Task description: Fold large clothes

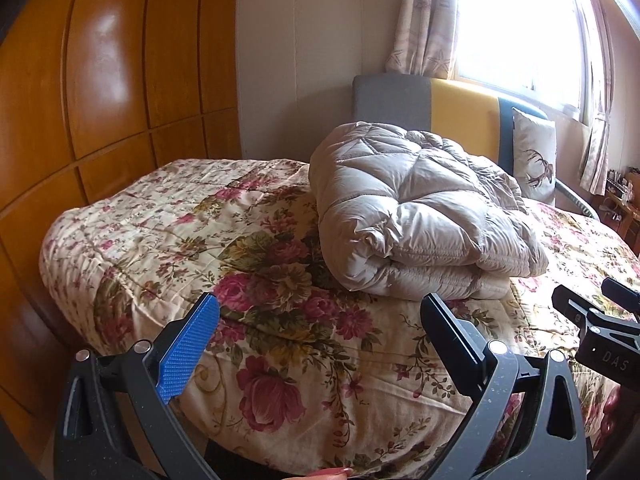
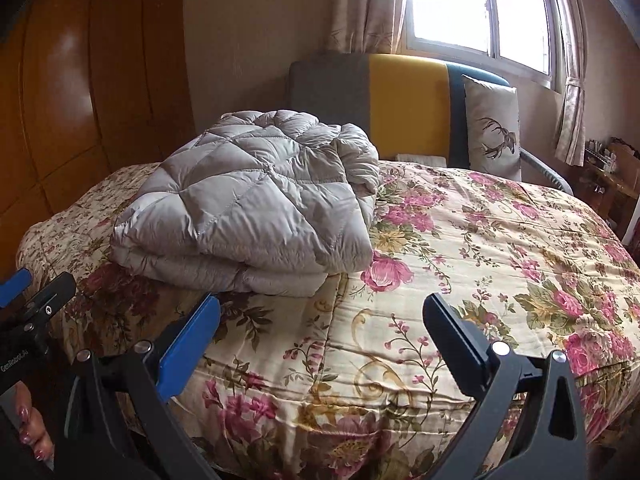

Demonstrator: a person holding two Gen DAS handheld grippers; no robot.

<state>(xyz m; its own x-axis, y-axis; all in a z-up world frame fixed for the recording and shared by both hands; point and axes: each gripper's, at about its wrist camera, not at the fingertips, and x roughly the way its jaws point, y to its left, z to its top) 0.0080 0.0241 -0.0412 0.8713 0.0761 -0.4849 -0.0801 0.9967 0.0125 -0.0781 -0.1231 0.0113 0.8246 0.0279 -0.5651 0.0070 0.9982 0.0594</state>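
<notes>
A grey quilted down garment (image 1: 416,208) lies folded in a thick bundle on the floral bedspread (image 1: 192,240). It also shows in the right wrist view (image 2: 256,208), left of centre on the bedspread (image 2: 480,240). My left gripper (image 1: 320,312) is open and empty, held above the bed's near edge just short of the bundle. My right gripper (image 2: 320,316) is open and empty, near the bed's front edge and to the right of the bundle. The right gripper's side shows at the right edge of the left wrist view (image 1: 600,320).
A wooden wardrobe (image 1: 100,100) stands left of the bed. A grey, yellow and blue headboard (image 2: 400,104) and a deer-print pillow (image 2: 494,124) are at the far end. A window with curtains (image 2: 480,12) is behind. A cluttered wooden desk (image 2: 612,176) is at the far right.
</notes>
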